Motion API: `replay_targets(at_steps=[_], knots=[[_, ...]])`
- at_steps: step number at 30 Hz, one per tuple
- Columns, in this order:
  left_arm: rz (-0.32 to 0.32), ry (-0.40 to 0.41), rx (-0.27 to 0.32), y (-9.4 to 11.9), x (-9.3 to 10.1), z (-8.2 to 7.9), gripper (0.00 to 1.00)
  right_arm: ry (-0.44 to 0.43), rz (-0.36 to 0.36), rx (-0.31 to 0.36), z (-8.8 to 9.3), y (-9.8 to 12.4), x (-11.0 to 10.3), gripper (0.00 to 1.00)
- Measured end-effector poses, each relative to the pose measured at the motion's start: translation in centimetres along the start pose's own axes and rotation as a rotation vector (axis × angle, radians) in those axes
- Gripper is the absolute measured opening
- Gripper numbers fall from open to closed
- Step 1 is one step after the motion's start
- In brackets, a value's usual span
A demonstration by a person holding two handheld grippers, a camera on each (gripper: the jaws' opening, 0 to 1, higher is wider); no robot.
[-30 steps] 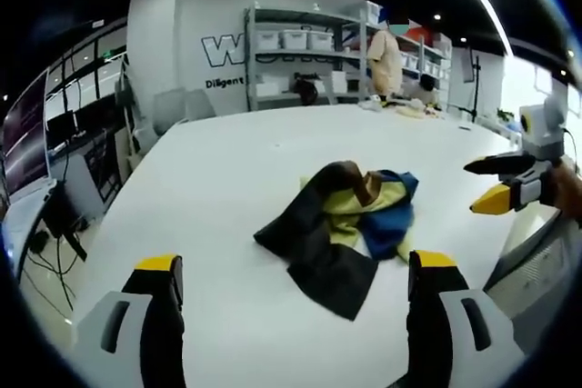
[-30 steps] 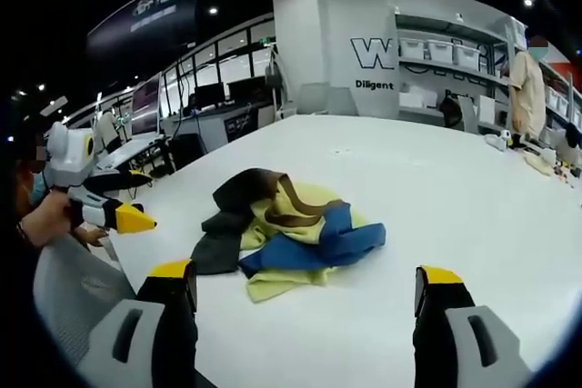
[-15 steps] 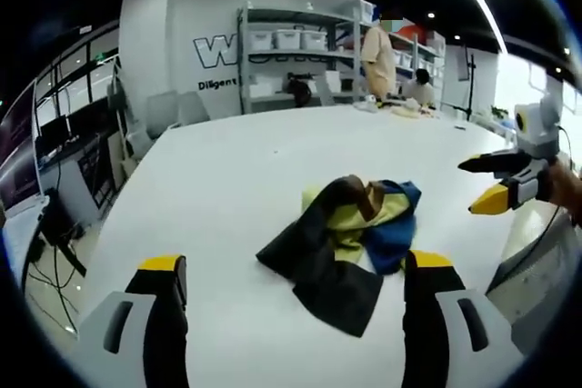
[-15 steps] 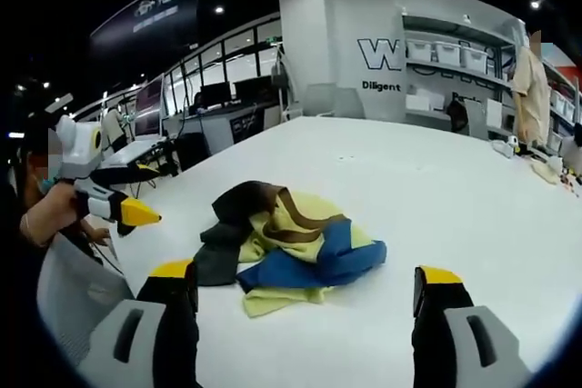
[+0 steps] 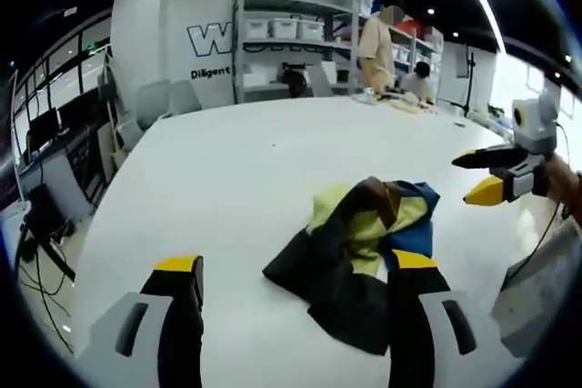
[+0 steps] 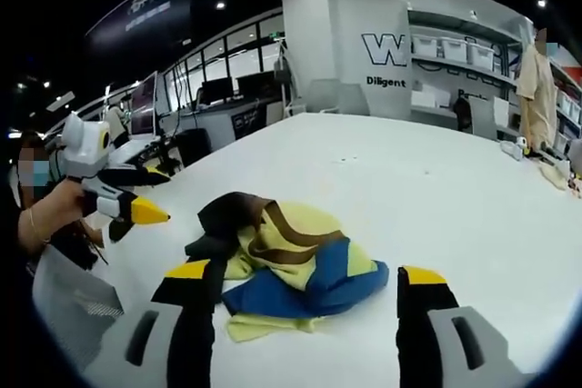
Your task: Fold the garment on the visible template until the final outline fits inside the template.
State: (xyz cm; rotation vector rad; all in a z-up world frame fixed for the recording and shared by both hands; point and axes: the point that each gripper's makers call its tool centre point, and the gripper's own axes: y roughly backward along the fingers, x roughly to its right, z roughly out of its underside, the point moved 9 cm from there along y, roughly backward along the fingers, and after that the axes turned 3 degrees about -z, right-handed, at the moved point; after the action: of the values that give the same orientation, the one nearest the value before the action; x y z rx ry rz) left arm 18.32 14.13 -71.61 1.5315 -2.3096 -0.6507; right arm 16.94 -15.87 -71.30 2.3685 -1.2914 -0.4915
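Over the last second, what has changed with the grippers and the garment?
Both grippers have closed in on the crumpled garment, which looms larger between their jaws. The left gripper and right gripper stay open, holding nothing. The garment lies unmoved on the white table.

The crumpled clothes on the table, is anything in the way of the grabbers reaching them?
Nothing visible is. The garment lies crumpled on the bare white table, right ahead of the open right gripper and the open left gripper.
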Motion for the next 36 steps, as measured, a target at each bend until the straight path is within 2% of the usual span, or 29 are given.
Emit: replay_targets(at_steps=[6, 9, 12, 17, 20, 22, 23, 26, 30, 33, 36], knots=[[0.024, -0.008, -0.013, -1.5, -0.1, -0.1, 0.71, -0.009, -0.012, -0.02, 0.0, -1.3, 0.5, 0.7], [0.041, -0.017, -0.033, -2.5, 0.0, 0.2, 0.67, -0.02, -0.018, -0.051, 0.5, -2.3, 0.7, 0.66], [0.064, -0.027, -0.053, -3.3, 0.1, 0.4, 0.62, -0.033, -0.016, -0.072, 0.8, -3.0, 0.9, 0.58], [0.088, -0.047, -0.07, -4.5, 0.5, 0.7, 0.53, -0.011, -0.005, -0.102, 1.2, -3.7, 1.1, 0.47], [0.102, -0.116, -0.09, -5.2, 0.8, 1.1, 0.48, 0.01, 0.008, -0.121, 1.5, -4.0, 1.2, 0.41], [0.104, -0.107, -0.093, -5.4, 0.8, 1.2, 0.48, 0.03, 0.015, -0.125, 1.6, -4.1, 1.2, 0.34], [0.104, -0.1, -0.098, -5.5, 0.8, 1.3, 0.44, 0.043, 0.017, -0.132, 1.7, -4.2, 1.1, 0.29], [0.125, -0.103, -0.09, -5.6, 1.0, 1.7, 0.25, 0.053, 0.026, -0.143, 2.2, -4.2, 1.3, 0.2], [0.147, -0.087, -0.113, -5.8, 1.3, 2.1, 0.17, 0.082, 0.047, -0.156, 2.5, -4.3, 1.6, 0.13], [0.153, -0.105, -0.116, -5.9, 1.4, 2.2, 0.01, 0.072, 0.051, -0.156, 2.5, -4.2, 1.8, 0.11], [0.146, -0.089, -0.115, -5.9, 1.4, 2.2, 0.0, 0.082, 0.053, -0.16, 2.5, -4.2, 1.8, 0.06]])
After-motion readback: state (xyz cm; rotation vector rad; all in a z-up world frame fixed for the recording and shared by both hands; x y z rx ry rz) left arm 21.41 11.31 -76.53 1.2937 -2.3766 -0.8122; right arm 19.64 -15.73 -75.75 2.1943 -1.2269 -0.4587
